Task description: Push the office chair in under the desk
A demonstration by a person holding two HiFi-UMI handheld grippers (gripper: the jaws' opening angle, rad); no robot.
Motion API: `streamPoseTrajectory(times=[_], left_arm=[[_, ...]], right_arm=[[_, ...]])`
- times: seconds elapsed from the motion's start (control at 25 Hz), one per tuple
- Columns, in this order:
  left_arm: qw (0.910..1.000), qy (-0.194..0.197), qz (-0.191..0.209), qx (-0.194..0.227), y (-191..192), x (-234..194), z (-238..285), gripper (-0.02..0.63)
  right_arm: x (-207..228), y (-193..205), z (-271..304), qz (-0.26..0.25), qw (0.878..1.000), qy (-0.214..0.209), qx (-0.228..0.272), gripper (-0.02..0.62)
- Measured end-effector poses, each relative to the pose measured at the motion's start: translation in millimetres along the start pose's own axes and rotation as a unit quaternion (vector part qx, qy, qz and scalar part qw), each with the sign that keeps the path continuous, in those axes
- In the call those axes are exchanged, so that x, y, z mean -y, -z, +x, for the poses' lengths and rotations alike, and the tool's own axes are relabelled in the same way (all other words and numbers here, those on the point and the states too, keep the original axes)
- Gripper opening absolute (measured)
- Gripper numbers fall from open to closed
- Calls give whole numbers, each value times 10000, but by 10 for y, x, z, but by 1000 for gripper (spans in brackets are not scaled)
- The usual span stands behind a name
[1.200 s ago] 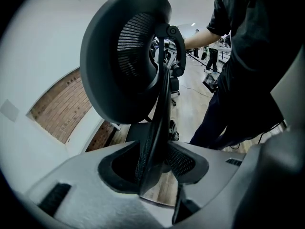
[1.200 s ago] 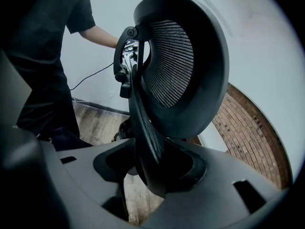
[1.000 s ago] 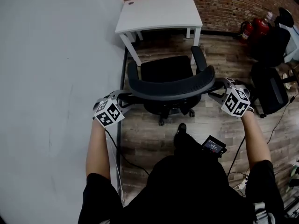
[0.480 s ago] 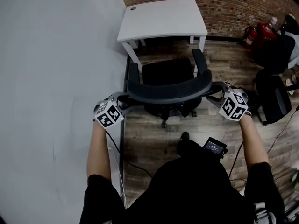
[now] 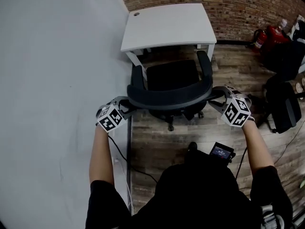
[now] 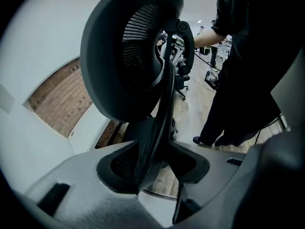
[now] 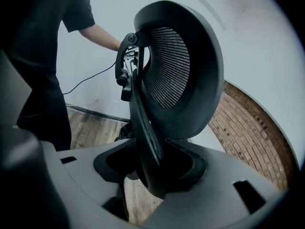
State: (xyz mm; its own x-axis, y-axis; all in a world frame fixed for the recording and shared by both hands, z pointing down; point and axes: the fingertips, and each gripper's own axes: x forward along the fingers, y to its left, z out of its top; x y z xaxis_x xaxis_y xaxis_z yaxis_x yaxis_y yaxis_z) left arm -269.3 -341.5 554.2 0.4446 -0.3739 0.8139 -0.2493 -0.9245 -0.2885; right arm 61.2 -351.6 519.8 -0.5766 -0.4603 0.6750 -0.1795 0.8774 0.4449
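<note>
left gripper (image 5: pixel 127 107): jaws apart and just been opening a bit. The left edge of the backrest (image 5: pixel 169 97) sits deep in the gap between the pads, straddled, not clamped.
right gripper (image 5: pixel 215 100): jaws apart too, around the backrest's right edge in the same way, no squeeze visible.
Both point forward and down. Their marker cubes face the person, whose forearms stretch out behind them.

office chair (image 5: pixel 171 75): black with a mesh back, facing the desk (image 5: pixel 167 25), back toward the person. It stands on its casters on the wood floor (image 5: pixel 157 137), lined up between the desk's front legs. The armrest tips reach the desktop's near edge. The seat is still almost all out in the open.

desk: white and small, its left side just beside the grey wall (image 5: pixel 57 80), its far side near the brick wall (image 5: pixel 228 4).

Off to the right, well apart from the desk, are red fire extinguishers (image 5: pixel 267 35) by the brick wall and another black chair (image 5: pixel 283 106). A black cable (image 5: pixel 125 154) runs along the floor near the foot of the grey wall. A small device with a lit screen (image 5: pixel 222 151) sits at the person's waist.
</note>
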Motion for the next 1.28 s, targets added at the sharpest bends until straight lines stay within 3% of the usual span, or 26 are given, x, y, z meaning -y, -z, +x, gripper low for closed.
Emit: streamPoseTrajectory(times=[0.28, 1.28], left_arm=[[10000, -32, 23, 12, 36, -301, 63, 192], [9972, 243, 566, 421, 509, -2388, 845, 192]], right_arm=[[242, -21, 194, 53, 10000, -3, 21, 190], [1624, -144, 1510, 522, 9977, 355, -236, 192]])
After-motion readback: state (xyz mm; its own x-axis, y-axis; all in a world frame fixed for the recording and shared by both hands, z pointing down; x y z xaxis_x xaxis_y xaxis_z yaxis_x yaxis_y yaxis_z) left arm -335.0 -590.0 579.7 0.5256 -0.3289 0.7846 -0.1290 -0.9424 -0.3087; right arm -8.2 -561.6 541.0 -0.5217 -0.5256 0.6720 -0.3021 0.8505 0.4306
